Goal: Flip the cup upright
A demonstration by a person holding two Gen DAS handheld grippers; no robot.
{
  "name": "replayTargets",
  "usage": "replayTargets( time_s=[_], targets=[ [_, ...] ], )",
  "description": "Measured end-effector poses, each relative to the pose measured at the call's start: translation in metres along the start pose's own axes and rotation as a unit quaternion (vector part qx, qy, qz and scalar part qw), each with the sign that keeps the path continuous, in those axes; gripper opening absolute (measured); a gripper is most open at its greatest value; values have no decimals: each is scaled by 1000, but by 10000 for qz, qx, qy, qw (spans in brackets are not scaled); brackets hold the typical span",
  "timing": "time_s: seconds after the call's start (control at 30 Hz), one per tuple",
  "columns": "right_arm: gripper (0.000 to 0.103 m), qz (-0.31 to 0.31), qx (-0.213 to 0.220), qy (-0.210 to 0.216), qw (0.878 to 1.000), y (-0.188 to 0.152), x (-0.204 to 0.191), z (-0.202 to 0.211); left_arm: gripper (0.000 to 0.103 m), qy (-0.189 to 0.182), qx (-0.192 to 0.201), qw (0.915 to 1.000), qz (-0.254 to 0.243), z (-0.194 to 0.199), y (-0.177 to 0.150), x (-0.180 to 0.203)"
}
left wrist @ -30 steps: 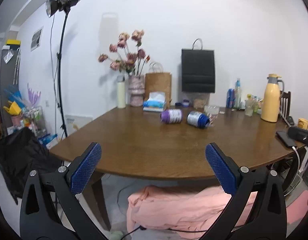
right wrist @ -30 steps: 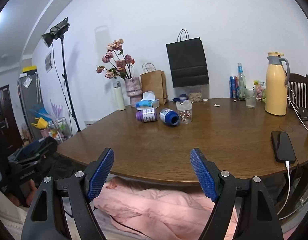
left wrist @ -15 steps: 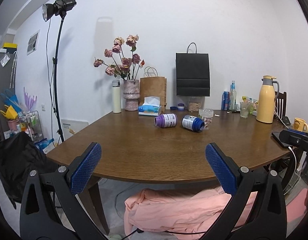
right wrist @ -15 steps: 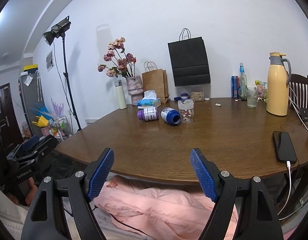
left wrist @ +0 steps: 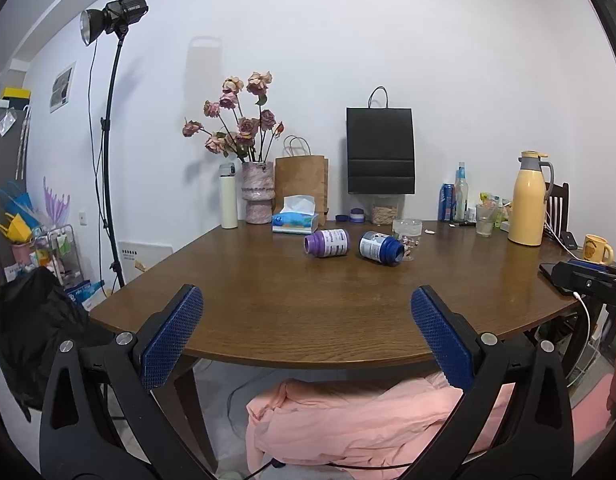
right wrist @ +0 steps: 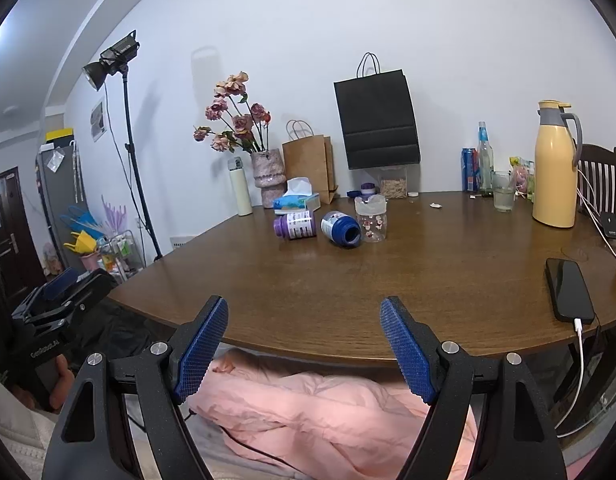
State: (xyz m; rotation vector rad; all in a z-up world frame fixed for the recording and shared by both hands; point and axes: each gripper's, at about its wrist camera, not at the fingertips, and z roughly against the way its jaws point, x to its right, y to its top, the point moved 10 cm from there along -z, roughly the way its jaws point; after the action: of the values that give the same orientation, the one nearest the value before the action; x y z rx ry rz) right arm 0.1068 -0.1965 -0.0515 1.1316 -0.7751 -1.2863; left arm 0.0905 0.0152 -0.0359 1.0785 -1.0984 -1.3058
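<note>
The clear cup [right wrist: 371, 219] with the little red pattern is sitting mouth-down on the brown table [right wrist: 427, 280], out past the middle, roughly at 12 o'clock from the right gripper [right wrist: 304, 344] and well apart from it. In the left wrist view the same cup [left wrist: 407, 232] is more like 1 o'clock from the left gripper [left wrist: 307, 338], half hidden behind a blue bottle [left wrist: 381, 248] that's lying on its side and touching or almost touching it, can't quite tell. A purple bottle [left wrist: 327, 242] is lying on its side too, just beside the blue one at its 9 o'clock. Both grippers are hanging off the near edge of the table with the jaws spread wide and nothing between the blue pads, so neither one is anywhere close to the cup. Going further out: a tissue box [left wrist: 295, 222] sits behind the purple bottle, then a pink vase of dried roses [left wrist: 258, 192], a white thermos [left wrist: 229, 196], a brown paper bag [left wrist: 302, 180], and a black paper bag [left wrist: 379, 150] against the wall. Over at 2 o'clock there's a yellow carafe [right wrist: 555, 168] and a drinking glass [right wrist: 503, 197], and a phone [right wrist: 569, 290] on a charging cable lies near the right edge. Pink fabric [right wrist: 315, 412] is bunched up under the table.
</note>
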Motion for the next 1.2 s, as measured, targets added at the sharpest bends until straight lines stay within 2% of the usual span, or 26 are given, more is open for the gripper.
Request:
replayTargets(
  time_s=[1.2],
  targets=[
    [84,-12,-47,2,10000,0,0,-2,103,2,17,10000,-15,2,4,4]
  ],
)
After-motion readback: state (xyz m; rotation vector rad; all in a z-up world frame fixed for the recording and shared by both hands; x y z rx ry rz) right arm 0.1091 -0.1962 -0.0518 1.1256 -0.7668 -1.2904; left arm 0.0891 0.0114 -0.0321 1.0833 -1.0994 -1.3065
